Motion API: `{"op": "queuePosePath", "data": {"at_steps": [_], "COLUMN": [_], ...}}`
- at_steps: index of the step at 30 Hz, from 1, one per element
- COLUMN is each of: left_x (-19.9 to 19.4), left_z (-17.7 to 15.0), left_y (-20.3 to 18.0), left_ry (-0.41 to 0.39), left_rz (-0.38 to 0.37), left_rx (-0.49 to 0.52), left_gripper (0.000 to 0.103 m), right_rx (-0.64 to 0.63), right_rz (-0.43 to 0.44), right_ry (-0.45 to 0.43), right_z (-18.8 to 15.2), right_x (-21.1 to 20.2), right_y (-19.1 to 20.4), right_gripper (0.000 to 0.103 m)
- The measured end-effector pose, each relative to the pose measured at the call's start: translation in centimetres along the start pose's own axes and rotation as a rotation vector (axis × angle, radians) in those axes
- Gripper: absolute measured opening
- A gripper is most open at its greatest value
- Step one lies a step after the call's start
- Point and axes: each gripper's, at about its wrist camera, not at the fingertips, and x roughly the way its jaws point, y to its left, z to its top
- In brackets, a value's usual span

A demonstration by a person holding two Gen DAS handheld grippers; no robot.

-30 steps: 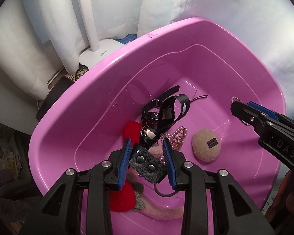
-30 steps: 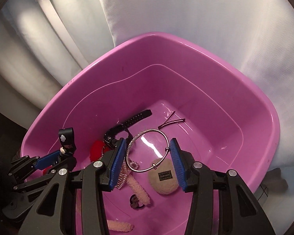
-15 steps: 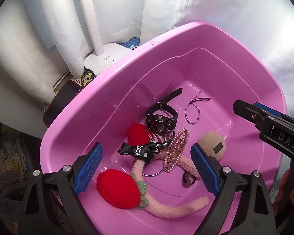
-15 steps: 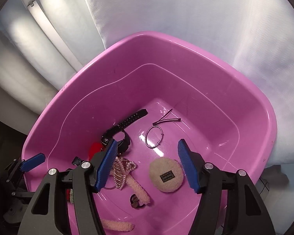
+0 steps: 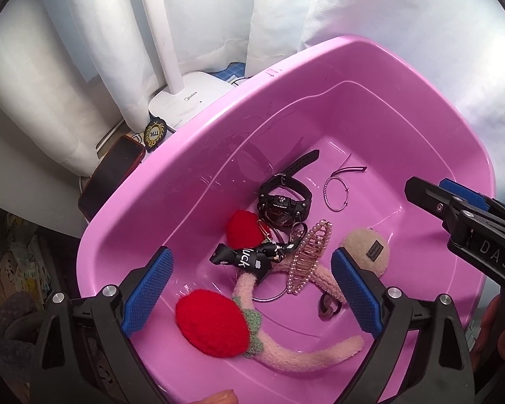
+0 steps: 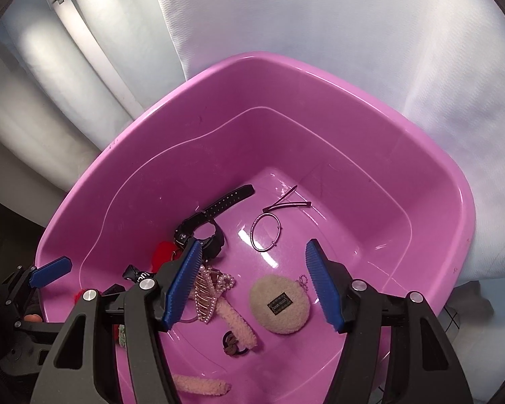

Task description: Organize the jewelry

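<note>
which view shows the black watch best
The left wrist view: the black watch lies unobstructed on the pink basin floor, with its face, lettering and strap all visible. In the right wrist view, the watch is partly hidden behind the right hand-held gripper; mainly its strap shows.

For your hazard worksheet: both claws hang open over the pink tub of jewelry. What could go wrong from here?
1. The pearl hair clip, key strap and fuzzy pink band overlap, so grabbing one may drag the others.
2. The thin bangle lies flat and may slip from the pads.
3. The left claw, jaws opening, might bump the right claw.
</note>
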Motion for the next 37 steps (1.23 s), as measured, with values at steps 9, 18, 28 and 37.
{"op": "queuePosePath", "data": {"at_steps": [9, 18, 28, 37], "left_x": [0.16, 0.37, 0.56, 0.33], "left_z": [-0.04, -0.08, -0.20, 0.05], "left_y": [0.25, 0.42, 0.76, 0.86], "left_ry": [0.006, 0.012, 0.017, 0.009], "left_rz": [-0.002, -0.005, -0.020, 0.011], "left_rx": [0.002, -0.004, -0.009, -0.010], "left_gripper": [0.093, 0.093, 0.093, 0.093], "right_rx": [-0.004, -0.011, -0.009, -0.006], "right_rz": [0.001, -0.004, -0.003, -0.001], "right_ry": [-0.005, -0.006, -0.009, -0.008], "right_z": [-0.17, -0.43, -0.45, -0.63], "right_x": [-0.07, -0.11, -0.13, -0.08], "right_y": [0.10, 0.57, 0.75, 0.73], "right_gripper": [0.062, 0.062, 0.062, 0.062]}}
